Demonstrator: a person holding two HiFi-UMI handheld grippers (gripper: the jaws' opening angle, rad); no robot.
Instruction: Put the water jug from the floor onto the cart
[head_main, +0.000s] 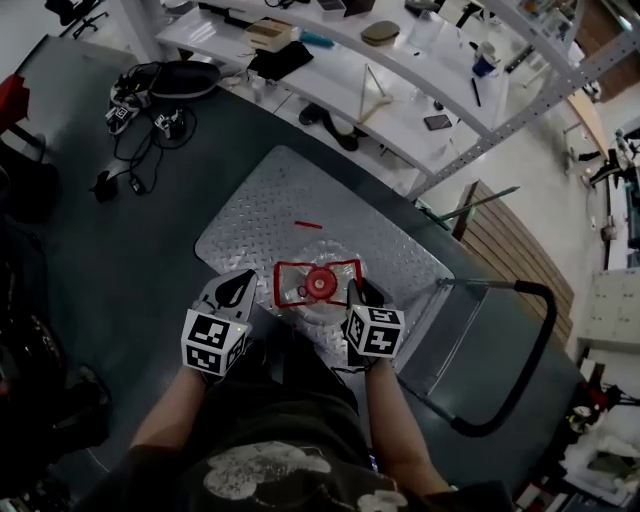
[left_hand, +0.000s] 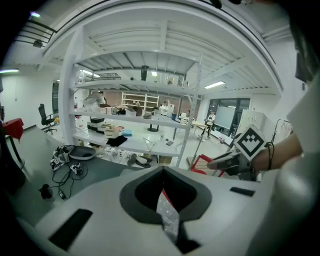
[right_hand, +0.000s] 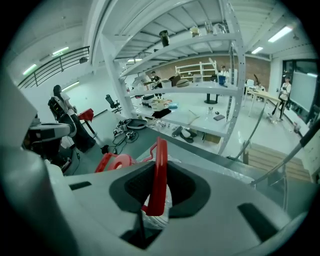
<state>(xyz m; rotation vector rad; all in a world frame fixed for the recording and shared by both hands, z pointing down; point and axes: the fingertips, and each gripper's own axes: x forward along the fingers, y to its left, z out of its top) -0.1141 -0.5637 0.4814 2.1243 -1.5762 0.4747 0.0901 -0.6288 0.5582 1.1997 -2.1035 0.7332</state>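
Observation:
The water jug (head_main: 320, 285), clear with a red cap and a red frame handle (head_main: 345, 266), hangs between both grippers over the cart's diamond-plate deck (head_main: 255, 215). My left gripper (head_main: 240, 289) is shut on the jug's left side; in the left gripper view clear plastic with a red edge (left_hand: 167, 212) sits pinched in its jaws. My right gripper (head_main: 358, 293) is shut on the right side of the handle; the red handle bar (right_hand: 159, 172) stands upright between its jaws in the right gripper view, with the red cap (right_hand: 119, 161) to the left. The jug's lower body is hidden.
The cart's black push handle (head_main: 535, 345) curves at the right. A small red strip (head_main: 308, 225) lies on the deck. White shelving (head_main: 400, 85) with many items runs along the back. Cables and gear (head_main: 150, 120) lie on the dark floor at the left, and a wooden pallet (head_main: 515, 250) lies at the right.

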